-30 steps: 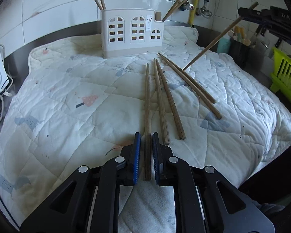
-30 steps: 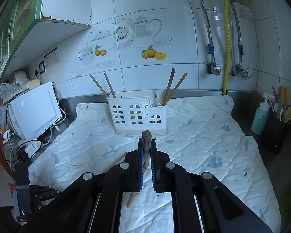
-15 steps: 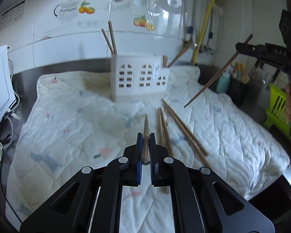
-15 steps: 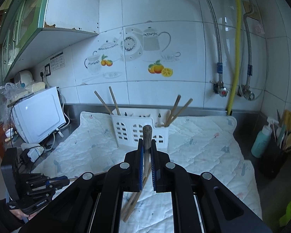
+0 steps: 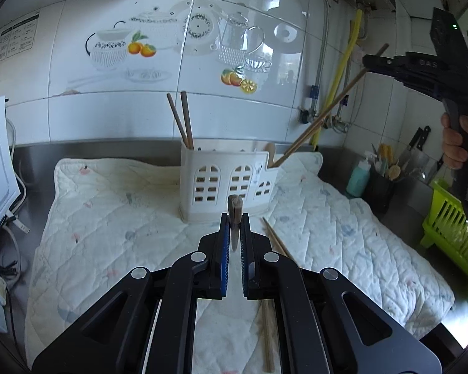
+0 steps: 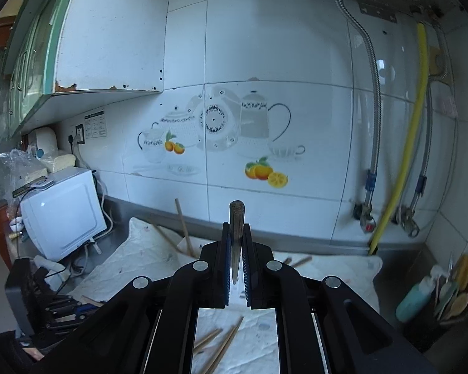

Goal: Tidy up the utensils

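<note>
Two grippers each pinch one wooden chopstick over a quilted mat in a tiled kitchen. The left gripper [image 5: 234, 233] has its fingers pressed onto a chopstick [image 5: 235, 210] seen end-on, its butt poking up just past the blue-lined fingertips [image 5: 224, 237]. Straight ahead of those tips stands the white holder [image 5: 227, 184], its arched cut-outs facing the camera; two chopsticks [image 5: 181, 118] lean out of its left end and one more seems to rest in the lower right compartment, though the angle makes that hard to confirm. Loose chopsticks [image 5: 274, 240] lie on the mat [image 5: 109, 212] just right of the fingers and run back under the gripper body.

Up to the right, the right gripper [image 5: 371, 60] is held high, its chopstick [image 5: 330, 106] slanting down so that its lower tip meets the holder's right end. A hand [image 5: 455, 143] grips the handle.

From the right wrist, the right gripper [image 6: 235, 249] clamps its chopstick [image 6: 236, 218], which stands up between the fingers against the wall tiles. Loose chopsticks [image 6: 221, 342] lie on the mat below the fingers. Left of them sits a white microwave [image 6: 62, 212]; far right, a teal bottle [image 6: 411, 302] stands beside a dark utensil pot [image 6: 433, 327].
</note>
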`<state>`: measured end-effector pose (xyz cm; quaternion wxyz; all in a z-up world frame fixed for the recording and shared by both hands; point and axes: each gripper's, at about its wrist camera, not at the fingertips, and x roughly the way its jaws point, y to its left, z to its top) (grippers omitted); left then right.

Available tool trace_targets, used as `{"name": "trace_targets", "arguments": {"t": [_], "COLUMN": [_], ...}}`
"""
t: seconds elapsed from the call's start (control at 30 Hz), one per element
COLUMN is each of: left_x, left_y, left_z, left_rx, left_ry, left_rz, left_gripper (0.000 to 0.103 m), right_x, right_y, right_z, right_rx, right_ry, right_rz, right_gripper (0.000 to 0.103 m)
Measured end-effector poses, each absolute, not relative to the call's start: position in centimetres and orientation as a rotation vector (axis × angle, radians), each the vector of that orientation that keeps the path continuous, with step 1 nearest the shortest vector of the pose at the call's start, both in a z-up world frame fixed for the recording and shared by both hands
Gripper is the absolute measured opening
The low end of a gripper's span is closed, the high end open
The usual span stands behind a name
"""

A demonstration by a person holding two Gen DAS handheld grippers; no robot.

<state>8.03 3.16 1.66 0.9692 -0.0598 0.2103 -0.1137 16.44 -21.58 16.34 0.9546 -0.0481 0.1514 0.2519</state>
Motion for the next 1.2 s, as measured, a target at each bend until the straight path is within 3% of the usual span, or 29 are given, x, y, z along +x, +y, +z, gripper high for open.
{"name": "trace_targets", "arguments": {"t": [0.53, 0.67, 0.97, 1.2], "left_x": [12.2, 13.0, 15.6, 20.1], "left_y": [3.5, 3.3, 2.9, 3.1], "left_z": [7.8, 10.2, 15.6, 14.9], "left_rx": [-0.093, -0.081, -0.046, -0.058], "left_ry": [0.339, 0.29, 0.163, 0.181], "left_rz": [-0.244, -0.249, -0.204, -0.155], "left_gripper": [0.005, 0.005, 0.005, 0.005], "right_x": [28.0, 27.4, 22.6, 19.0], "right_y": [-17.8, -18.4, -20.5, -22.2], "right_z": [10.6, 10.6, 11.4, 9.0], "right_rx": [-0.161, -0.142, -0.139, -0.074], "right_ry": [0.52, 0.479, 0.38, 0.388], "right_rz": [0.432, 0.421, 0.429, 0.469], "right_gripper": [0.011, 0.031, 0.035, 0.035]}}
